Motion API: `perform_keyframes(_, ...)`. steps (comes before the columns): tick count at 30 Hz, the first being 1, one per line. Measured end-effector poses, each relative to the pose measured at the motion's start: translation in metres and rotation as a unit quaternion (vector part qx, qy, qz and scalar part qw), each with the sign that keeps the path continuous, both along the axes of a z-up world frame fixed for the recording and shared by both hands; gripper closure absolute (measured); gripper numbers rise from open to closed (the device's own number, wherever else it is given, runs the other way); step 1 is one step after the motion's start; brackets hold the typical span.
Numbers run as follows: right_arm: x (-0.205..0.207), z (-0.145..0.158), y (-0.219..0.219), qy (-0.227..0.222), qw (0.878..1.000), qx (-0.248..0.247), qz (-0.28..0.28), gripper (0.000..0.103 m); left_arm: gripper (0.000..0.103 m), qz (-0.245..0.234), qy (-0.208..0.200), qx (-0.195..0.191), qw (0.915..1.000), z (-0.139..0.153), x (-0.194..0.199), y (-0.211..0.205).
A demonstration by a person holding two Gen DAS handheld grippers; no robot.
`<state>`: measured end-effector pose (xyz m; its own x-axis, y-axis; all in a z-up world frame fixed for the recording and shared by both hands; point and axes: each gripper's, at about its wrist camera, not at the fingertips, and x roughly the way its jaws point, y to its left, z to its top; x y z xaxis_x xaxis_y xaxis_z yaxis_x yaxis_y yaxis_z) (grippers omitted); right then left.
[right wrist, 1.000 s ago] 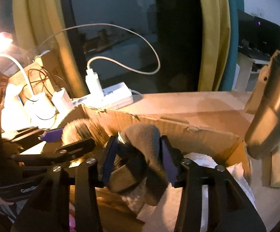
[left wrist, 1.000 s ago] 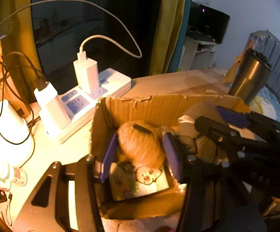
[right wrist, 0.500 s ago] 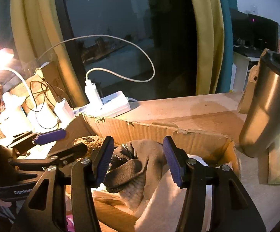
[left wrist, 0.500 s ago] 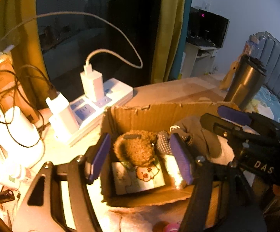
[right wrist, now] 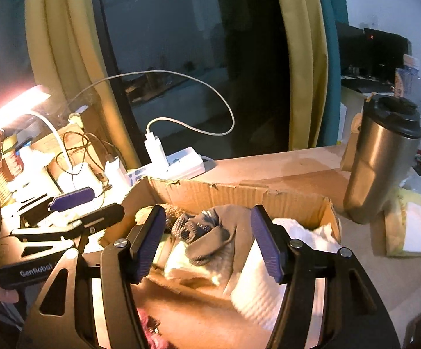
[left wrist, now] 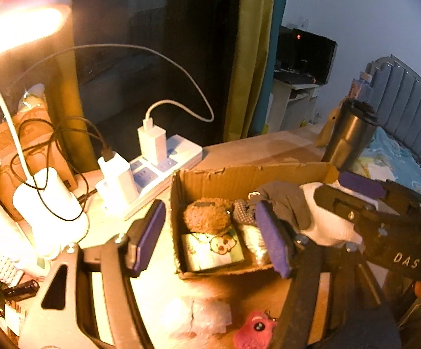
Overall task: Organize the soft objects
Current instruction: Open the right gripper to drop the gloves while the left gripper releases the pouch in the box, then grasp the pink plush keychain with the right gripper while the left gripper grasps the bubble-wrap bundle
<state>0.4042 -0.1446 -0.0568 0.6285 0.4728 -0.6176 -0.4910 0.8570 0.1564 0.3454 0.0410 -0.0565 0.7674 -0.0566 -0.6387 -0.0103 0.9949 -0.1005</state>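
White letters "DAS" stand on the right gripper (left wrist: 364, 200) body at four o'clock in the left wrist view — "GenRobot" marks the left gripper (right wrist: 91, 206) body at eight o'clock in the right wrist view.

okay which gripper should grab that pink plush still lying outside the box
Left, probably. The pink plush lies just below the open left hand-held gripper, while the right hand-held gripper hangs over the cardboard box.

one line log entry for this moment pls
left tool: open, empty | right tool: open, empty | gray sock: in cardboard box | brown plush: in box | pink toy: on desk
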Motion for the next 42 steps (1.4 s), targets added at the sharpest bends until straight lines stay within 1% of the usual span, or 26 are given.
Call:
perform_keyframes(8,-0.029,0.007,0.004,-0.006,1.000,-0.009,-0.013,0.038,0.037,-0.005,-0.009,0.012,0.9999,0.003,-0.023,0.013)
perform_keyframes(10,-0.034,0.009,0.007,-0.008,1.000,-0.013,-0.013,0.038,0.036,-0.004,-0.006,0.020,0.9998,0.001,-0.026,0.017)
perform_keyframes(12,-0.040,0.011,0.009,-0.008,1.000,-0.015,-0.012,0.038,0.032,-0.005,0.005,0.027,0.9996,-0.004,-0.026,0.019)
perform_keyframes(20,-0.062,0.014,0.013,-0.010,1.000,-0.021,-0.011,0.038,0.030,-0.004,0.010,0.023,0.9997,-0.024,-0.043,0.020)
perform_keyframes(23,-0.068,0.011,0.012,-0.005,1.000,-0.024,-0.013,0.038,0.029,0.000,0.019,0.013,0.9997,-0.033,-0.049,0.023)
perform_keyframes(28,-0.076,0.003,0.015,0.005,0.999,-0.031,-0.014,0.038,0.029,0.005,0.021,0.003,0.9998,-0.041,-0.056,0.032)
perform_keyframes(36,-0.088,-0.014,0.022,0.025,0.999,-0.040,-0.011,0.038,0.029,0.000,0.038,-0.014,0.9992,-0.056,-0.059,0.035)
perform_keyframes(42,-0.095,-0.029,0.026,0.040,0.998,-0.049,-0.007,0.038,0.029,-0.004,0.051,-0.012,0.9986,-0.069,-0.058,0.032)
